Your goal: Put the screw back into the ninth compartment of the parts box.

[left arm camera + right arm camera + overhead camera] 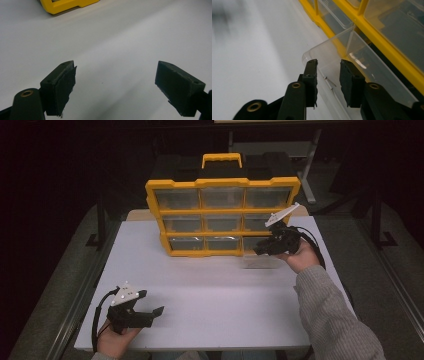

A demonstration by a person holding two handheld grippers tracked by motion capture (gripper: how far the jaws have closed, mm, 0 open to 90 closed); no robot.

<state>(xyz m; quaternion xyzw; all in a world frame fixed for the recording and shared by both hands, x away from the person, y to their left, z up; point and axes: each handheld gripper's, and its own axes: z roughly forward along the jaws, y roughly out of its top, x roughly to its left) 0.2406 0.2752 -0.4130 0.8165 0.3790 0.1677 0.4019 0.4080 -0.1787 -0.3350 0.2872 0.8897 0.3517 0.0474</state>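
Clear plastic drawer (352, 65), pulled part-way out of the bottom-right bay of the yellow organiser (222, 215) on the white table (210, 295); likely light, stiff, slick, best pinched at its front lip. Right gripper (328, 75) straddles that lip, jaws parted, not pressing; left gripper (115, 85) spread over bare table. Small nail-like pieces inside are hard to identify; the drawer's back is hidden.

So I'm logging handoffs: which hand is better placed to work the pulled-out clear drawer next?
Right. The right gripper has its jaws astride the clear drawer's front wall, while the left gripper rests far off near the table's front edge.
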